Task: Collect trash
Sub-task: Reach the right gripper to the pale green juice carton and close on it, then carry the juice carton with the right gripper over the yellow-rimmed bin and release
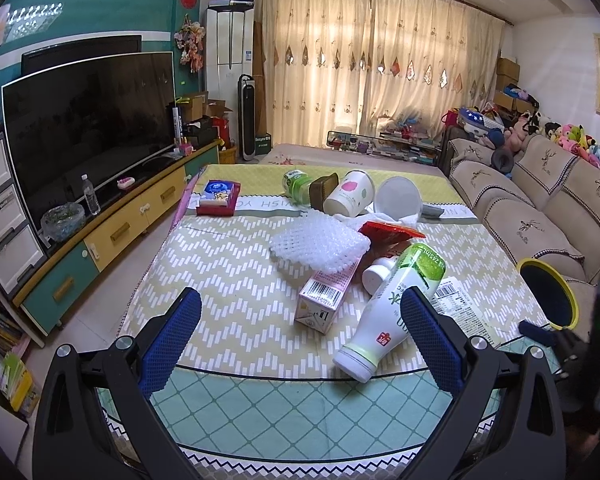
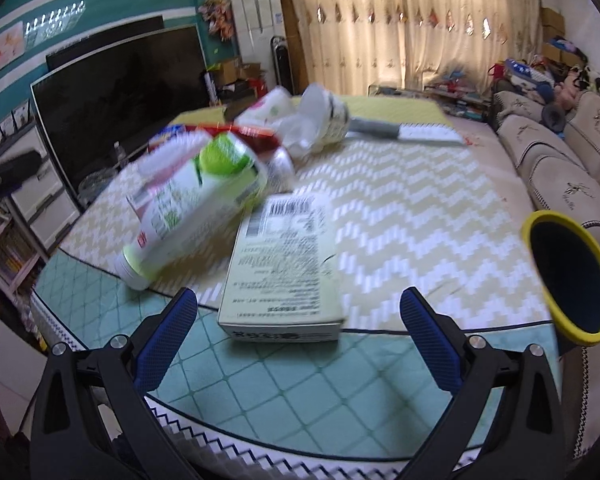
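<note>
Your left gripper [image 1: 300,336] is hovering wide open, empty, over the table's near edge; the green-and-white bottle [image 1: 388,312] is leaning on the pink carton [image 1: 324,300], so nudging either is risking a roll-off. Your right gripper [image 2: 298,330] is also spread open, framing the flat box [image 2: 284,268] at the near edge; the yellow-rimmed bin [image 2: 572,276] is sitting off the right edge, and the blurred view is risking a mis-grab.

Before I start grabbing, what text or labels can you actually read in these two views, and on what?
"WISH YO", upside down: the printed band of the table cover.
"Deryee", roughly: the green box on the floor by the tower fan; too small to be sure.
Barcodes with unreadable digits: the pink carton and the flat beige box.
Green-and-white bottle: Chinese characters and a red seal, not legible.
Right wrist view: too blurred to read.
</note>
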Motion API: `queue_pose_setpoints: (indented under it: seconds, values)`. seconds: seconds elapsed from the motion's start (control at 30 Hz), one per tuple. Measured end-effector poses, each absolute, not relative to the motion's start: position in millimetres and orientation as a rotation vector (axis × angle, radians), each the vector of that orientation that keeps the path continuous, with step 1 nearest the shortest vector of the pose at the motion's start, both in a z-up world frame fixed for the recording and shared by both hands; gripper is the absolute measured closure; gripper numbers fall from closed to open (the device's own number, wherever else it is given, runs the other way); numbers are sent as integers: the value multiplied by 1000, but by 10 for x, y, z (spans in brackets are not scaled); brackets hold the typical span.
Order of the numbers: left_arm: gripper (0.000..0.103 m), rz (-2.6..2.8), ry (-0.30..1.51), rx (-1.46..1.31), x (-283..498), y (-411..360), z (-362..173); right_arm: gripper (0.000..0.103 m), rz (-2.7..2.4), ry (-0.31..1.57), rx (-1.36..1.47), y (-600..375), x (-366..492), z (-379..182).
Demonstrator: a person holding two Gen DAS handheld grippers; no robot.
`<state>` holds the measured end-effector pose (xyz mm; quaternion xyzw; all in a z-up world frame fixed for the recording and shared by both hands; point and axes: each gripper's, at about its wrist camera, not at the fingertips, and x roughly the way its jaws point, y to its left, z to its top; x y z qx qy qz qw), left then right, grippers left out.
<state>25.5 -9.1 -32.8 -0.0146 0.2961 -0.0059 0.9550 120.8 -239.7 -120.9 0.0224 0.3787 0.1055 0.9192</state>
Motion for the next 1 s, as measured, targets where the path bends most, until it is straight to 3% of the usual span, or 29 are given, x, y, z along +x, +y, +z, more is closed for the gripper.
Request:
queue_pose_setpoints:
  seconds: [0.47,0.67,1.0]
  values:
    - [5,-6,636,-52,407,8,-445,7,231,829,39,-2255,1396,-1508]
    - [5,-9,643,-49,439,-6,-477,32,221,819,6,-2261,1379,-1488]
    - [5,-7,644,-48,459,-14,-493,35,276,782,62,-2447,1231,-1293]
